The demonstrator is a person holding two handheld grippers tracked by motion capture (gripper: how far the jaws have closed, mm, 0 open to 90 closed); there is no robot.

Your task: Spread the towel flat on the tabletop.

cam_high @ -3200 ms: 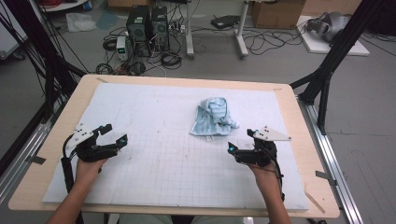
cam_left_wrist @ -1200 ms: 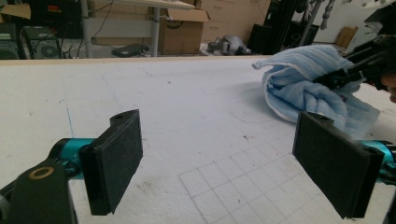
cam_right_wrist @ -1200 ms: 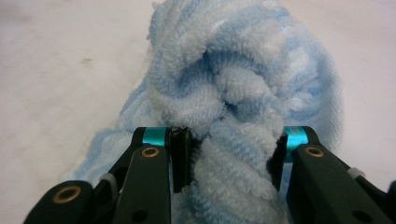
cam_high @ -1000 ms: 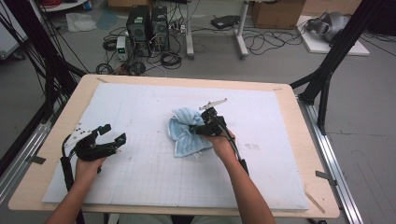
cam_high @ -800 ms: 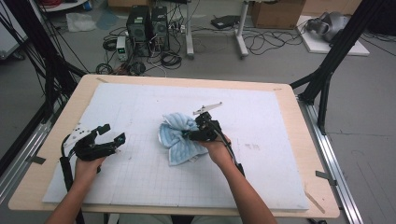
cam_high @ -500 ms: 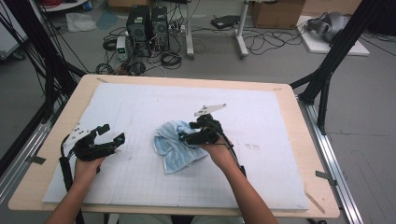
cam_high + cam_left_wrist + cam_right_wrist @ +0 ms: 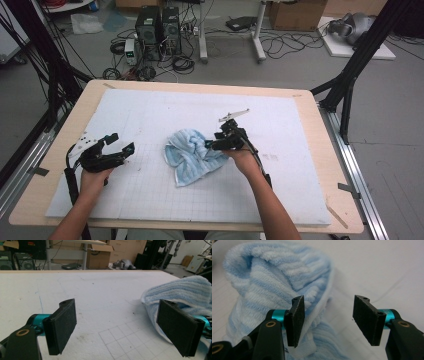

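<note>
With its jaws just closing yet still apart and gripping nothing, the right gripper (image 7: 327,322) may miss the crumpled light-blue striped terry towel's (image 7: 279,277) edge, merely nudging it aside.

Pale blue striped towel (image 7: 192,156) on a white mat (image 7: 150,115) (faint grid lines)

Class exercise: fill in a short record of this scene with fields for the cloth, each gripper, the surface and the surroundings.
cloth: crumpled light blue striped towel, mid-table
right gripper: at the towel's right edge, jaws apart after closing a little; a white hem lies by one pad, not pinched
left gripper: open, nothing between the jaws, left of the towel and apart from it
surface: white gridded mat on a wooden table
surroundings: computer towers and cables on the floor beyond
</note>
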